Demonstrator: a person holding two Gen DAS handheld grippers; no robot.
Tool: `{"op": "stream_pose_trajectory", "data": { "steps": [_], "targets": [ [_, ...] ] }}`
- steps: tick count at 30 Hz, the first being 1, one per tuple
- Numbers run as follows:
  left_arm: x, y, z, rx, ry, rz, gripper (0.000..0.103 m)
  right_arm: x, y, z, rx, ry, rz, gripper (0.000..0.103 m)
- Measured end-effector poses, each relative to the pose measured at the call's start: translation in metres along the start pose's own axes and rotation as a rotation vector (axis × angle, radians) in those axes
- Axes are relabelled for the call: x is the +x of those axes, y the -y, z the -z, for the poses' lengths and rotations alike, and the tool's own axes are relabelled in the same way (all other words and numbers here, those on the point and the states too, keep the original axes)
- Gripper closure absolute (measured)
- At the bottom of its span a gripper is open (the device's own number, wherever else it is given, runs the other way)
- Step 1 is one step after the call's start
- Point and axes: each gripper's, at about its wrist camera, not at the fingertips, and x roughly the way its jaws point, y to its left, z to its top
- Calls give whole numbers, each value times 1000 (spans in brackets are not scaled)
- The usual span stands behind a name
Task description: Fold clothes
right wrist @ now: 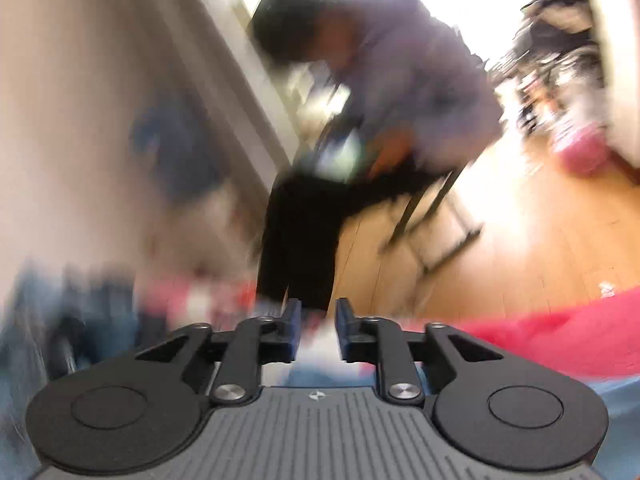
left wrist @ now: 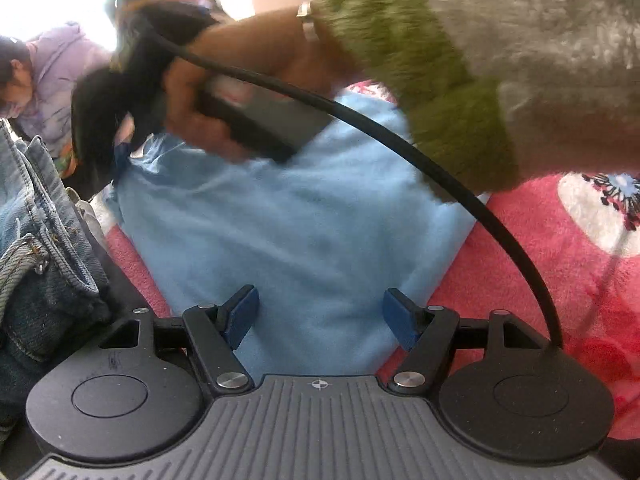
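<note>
A light blue garment (left wrist: 288, 216) lies spread on a red patterned blanket (left wrist: 540, 264). My left gripper (left wrist: 320, 316) hovers open over its near edge, with nothing between the blue pads (left wrist: 242, 314). A hand (left wrist: 240, 60) in a fuzzy green and grey sleeve (left wrist: 440, 92) holds the other black tool over the garment's far left corner; its tips are hidden there. The right wrist view is badly blurred. In it my right gripper (right wrist: 318, 322) has its fingers a narrow gap apart, with no cloth visible between them, and a strip of light blue cloth (right wrist: 320, 376) shows just below.
Folded jeans (left wrist: 36, 248) are piled at the blanket's left edge. A black cable (left wrist: 440, 168) arcs over the garment. A person in a lilac hoodie (right wrist: 408, 64) sits on a chair on the wooden floor (right wrist: 540, 240) beyond the blanket.
</note>
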Motion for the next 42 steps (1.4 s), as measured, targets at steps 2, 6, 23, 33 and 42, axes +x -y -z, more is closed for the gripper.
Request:
{"op": "stream_pose_trajectory", "data": {
  "steps": [2, 6, 23, 33, 42],
  "targets": [
    [-1, -1, 0, -3, 0, 4, 34, -19, 18, -11, 118, -7, -111, 62],
    [-3, 1, 2, 2, 6, 6, 34, -30, 39, -5, 197, -216, -336, 60],
    [2, -2, 0, 3, 4, 3, 33, -108, 87, 37, 196, -240, -164, 62],
    [3, 0, -2, -2, -10, -8, 33, -187, 145, 65, 489, 187, 117, 52],
    [4, -1, -3, -9, -17, -11, 33, -219, 97, 139, 310, -232, 56, 69]
  ]
}}
